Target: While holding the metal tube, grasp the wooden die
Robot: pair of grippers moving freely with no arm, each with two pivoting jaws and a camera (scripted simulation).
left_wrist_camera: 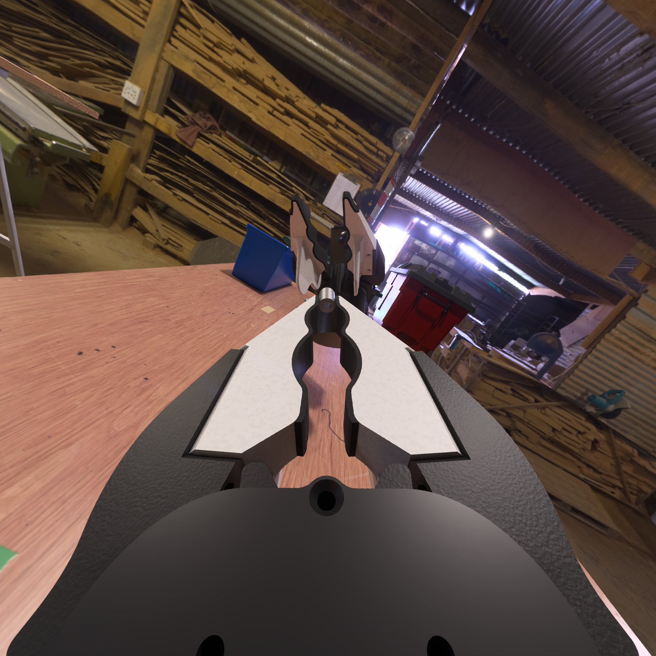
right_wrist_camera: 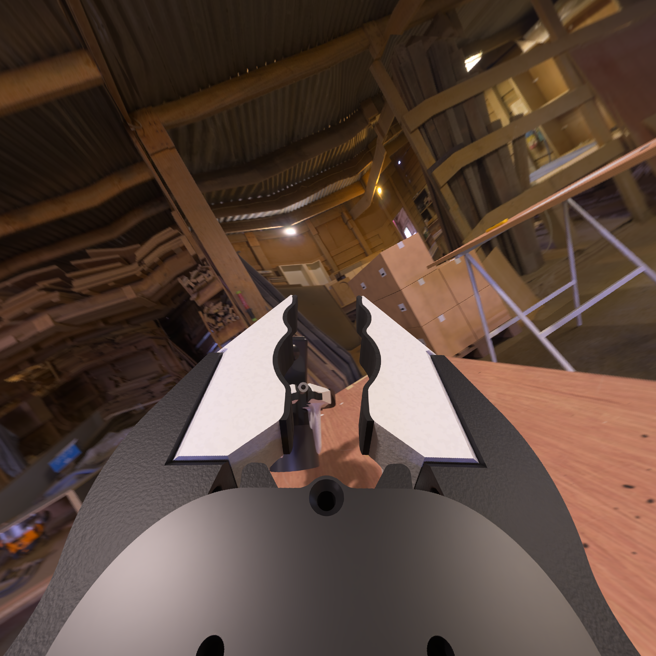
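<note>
Metal tube point(left_wrist_camera: 327, 304) is sitting pinched between the tips of the left gripper point(left_wrist_camera: 327, 312), its open round end facing the camera; the jaws are pressing together on it, above the reddish wooden counter point(left_wrist_camera: 124, 355). Just beyond the tube, the right gripper point(left_wrist_camera: 328, 245) is hanging tips-down over the counter, its jaws standing spread with nothing between them. A blue bin point(left_wrist_camera: 262, 259) is resting on the counter near its far edge, left of that gripper, and a red tool case point(left_wrist_camera: 422, 316) is showing past the counter's edge on the right.

In the right wrist view, the right gripper point(right_wrist_camera: 327, 309) is pointing out over the counter point(right_wrist_camera: 532, 443) with its jaws spread wide and holding nothing. Between them, farther off, the left gripper point(right_wrist_camera: 312, 394) is showing small, with the metal tube point(right_wrist_camera: 302, 387) pinched at its tip, end-on.

The wooden die is not showing in either view.
</note>
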